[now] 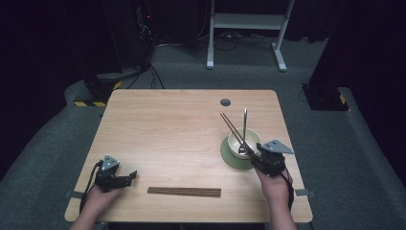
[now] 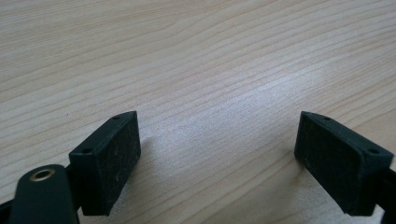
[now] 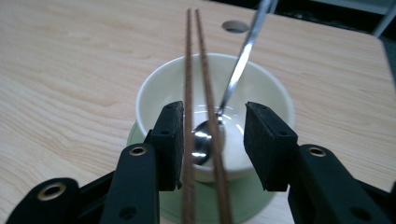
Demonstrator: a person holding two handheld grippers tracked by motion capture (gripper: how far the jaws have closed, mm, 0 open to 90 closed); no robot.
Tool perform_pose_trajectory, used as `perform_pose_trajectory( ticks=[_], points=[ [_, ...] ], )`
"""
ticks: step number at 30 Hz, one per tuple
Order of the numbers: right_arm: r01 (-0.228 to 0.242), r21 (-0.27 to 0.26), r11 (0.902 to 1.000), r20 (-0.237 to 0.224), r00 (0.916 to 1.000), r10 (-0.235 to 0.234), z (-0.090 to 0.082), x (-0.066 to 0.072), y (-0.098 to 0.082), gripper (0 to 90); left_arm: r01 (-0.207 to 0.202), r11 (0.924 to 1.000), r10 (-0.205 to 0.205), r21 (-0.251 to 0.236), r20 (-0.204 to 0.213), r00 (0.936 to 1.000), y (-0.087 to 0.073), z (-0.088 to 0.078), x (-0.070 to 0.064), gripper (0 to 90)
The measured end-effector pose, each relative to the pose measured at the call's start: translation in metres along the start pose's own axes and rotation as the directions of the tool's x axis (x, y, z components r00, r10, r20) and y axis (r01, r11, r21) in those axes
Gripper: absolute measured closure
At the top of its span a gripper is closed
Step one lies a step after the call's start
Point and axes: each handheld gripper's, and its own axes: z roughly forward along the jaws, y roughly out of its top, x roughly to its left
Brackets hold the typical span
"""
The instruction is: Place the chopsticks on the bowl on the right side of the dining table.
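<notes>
While the right gripper [image 3: 212,140] stands at the near rim of the bowl [image 3: 261,84] at lower centre of its own view, its jaws are parted, and the chopsticks [image 3: 189,70] run between them without being pinched, seemingly touching the left pad. The chopsticks lie across the bowl, which holds a spoon [image 3: 238,65] and sits on a green saucer [image 1: 231,158]. At lower left of the high view the left gripper [image 1: 125,177] rests released on the table [image 1: 182,124], jaws wide.

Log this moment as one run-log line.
right gripper: open, chopsticks between jaws, laid across bowl | spoon: in bowl | left gripper: open, empty, over table
</notes>
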Motion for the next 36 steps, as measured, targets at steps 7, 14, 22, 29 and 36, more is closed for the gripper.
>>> perform_pose_trajectory(
  ticks=[7, 14, 22, 29, 36],
  points=[
    [-0.027, 0.010, 0.9996, -0.010, 0.9996, 0.027, -0.015, -0.004, -0.017, 59.4, 0.000, 1.0000, 0.000, 0.000, 0.000, 1.0000, 0.000, 0.000, 0.000, 14.4],
    [-0.005, 0.028, 0.9996, -0.006, 1.0000, 0.005, -0.016, 0.006, -0.022, 56.4, -0.001, 1.0000, 0.001, 0.000, 0.004, 1.0000, 0.000, 0.000, 0.000, 14.3],
    [0.011, 0.070, 0.9975, 0.014, 0.9998, -0.012, -0.011, 0.015, -0.025, 59.4, -0.005, 1.0000, 0.005, 0.000, 0.006, 1.0000, 0.000, 0.000, 0.000, 14.3],
    [0.033, 0.080, 0.9963, 0.008, 0.9994, -0.034, -0.009, 0.019, -0.026, 65.0, -0.006, 1.0000, 0.006, 0.000, 0.008, 1.0000, 0.000, 0.000, 0.001, 14.3],
    [0.058, 0.089, 0.9943, 0.009, 0.9982, -0.059, -0.006, 0.022, -0.029, 73.7, -0.012, 0.9999, 0.012, 0.001, 0.013, 0.9998, 0.001, 0.001, 0.001, 14.2]
  ],
)
